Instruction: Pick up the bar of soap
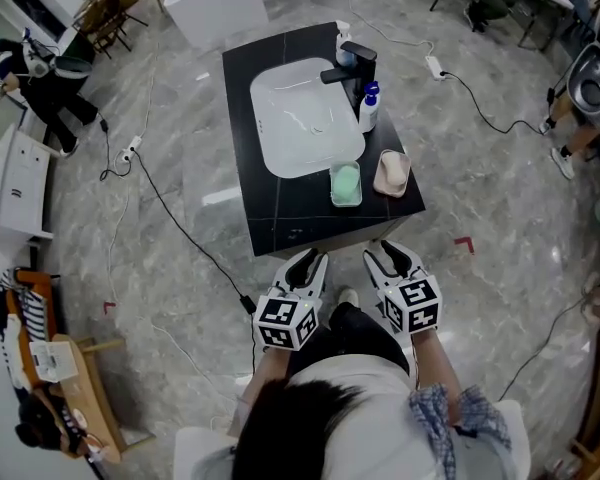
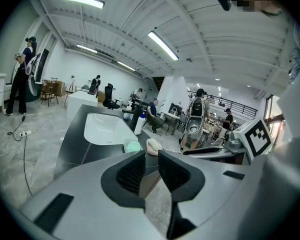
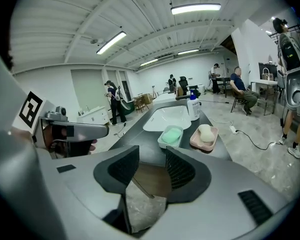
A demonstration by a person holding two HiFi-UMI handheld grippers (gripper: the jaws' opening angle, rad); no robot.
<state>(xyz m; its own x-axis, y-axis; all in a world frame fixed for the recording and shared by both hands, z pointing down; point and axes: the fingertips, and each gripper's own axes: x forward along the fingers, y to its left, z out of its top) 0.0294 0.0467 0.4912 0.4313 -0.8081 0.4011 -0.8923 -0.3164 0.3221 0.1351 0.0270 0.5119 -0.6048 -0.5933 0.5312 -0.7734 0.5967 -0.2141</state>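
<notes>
Soap bar, well beyond right gripper

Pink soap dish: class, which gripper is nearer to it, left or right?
Right. The right gripper hangs just off the counter's near edge, in line with the pink soap dish; the left gripper is beside it, further to the left.

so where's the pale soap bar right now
Head view: the pale soap lies in the pink dish at the counter's near right corner, just right of the green dish.
</notes>
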